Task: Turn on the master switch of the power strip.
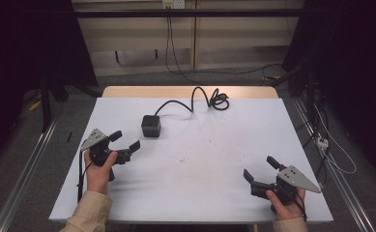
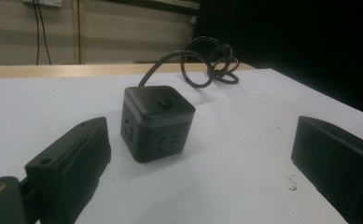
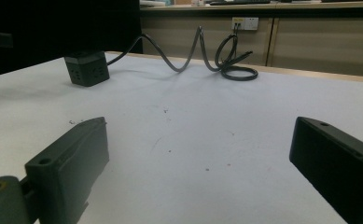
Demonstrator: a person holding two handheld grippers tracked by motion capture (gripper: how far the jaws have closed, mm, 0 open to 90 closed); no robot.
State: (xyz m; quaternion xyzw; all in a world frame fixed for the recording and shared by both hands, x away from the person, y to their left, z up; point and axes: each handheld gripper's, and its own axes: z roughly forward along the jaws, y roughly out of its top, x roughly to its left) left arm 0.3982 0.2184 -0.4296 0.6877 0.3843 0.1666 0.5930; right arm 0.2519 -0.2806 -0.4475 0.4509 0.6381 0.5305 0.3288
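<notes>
A black cube power strip [image 1: 151,125] stands on the white table [image 1: 195,193], left of centre toward the back. Its black cable [image 1: 200,99] runs in loops to the table's far edge. My left gripper [image 1: 125,140] is held open near the table's left side, its jaws pointing toward the cube a short way off. In the left gripper view the cube [image 2: 157,122] sits just beyond the jaws, closer to the left one, untouched. My right gripper [image 1: 260,168] is open over the front right of the table. From the right gripper view the cube [image 3: 87,67] and the coiled cable [image 3: 226,60] lie far off.
The table's wooden far edge [image 1: 190,91] shows behind the white top. A wall with cabinets [image 1: 142,34] and hanging wires stands beyond. Metal rails [image 1: 26,169] run along both sides of the table, and cables lie on the floor at the right [image 1: 330,145].
</notes>
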